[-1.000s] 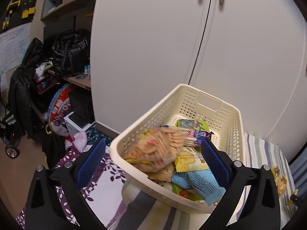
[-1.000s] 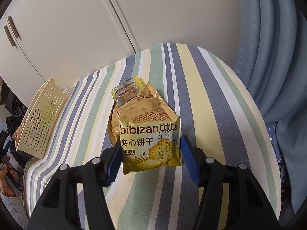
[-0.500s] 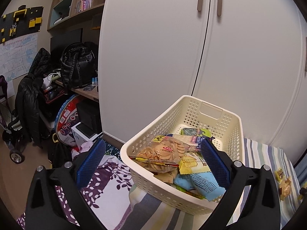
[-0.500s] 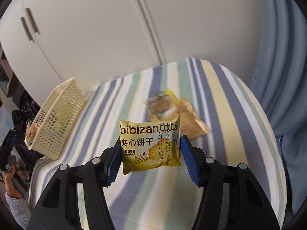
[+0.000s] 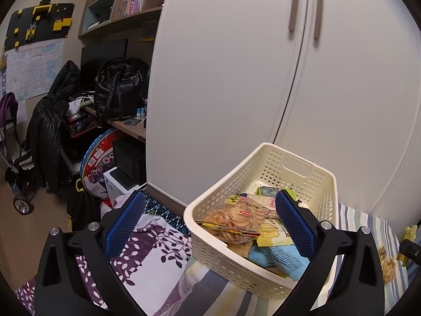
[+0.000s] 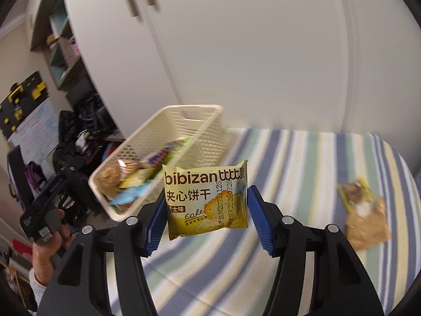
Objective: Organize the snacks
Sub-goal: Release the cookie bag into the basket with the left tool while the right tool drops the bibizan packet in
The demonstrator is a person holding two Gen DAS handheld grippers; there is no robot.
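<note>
Right gripper (image 6: 206,217) has the yellow bibizan biscuit packet (image 6: 206,200) pinched by its sides between the blue pads, held upright and clear of the striped bed cover (image 6: 302,158), label to the camera. It hangs just in front of the cream basket (image 6: 158,142), which sits at the bed's edge and already holds several snack packets, so a drop-in looks like the next job, once the packet is above the rim. Two more snacks (image 6: 364,210) lie on the cover, well to the right of the basket, waiting. Left gripper (image 5: 208,226) hovers in front of the basket's near corner, jaws wide apart and empty, probably out of the way.
</note>
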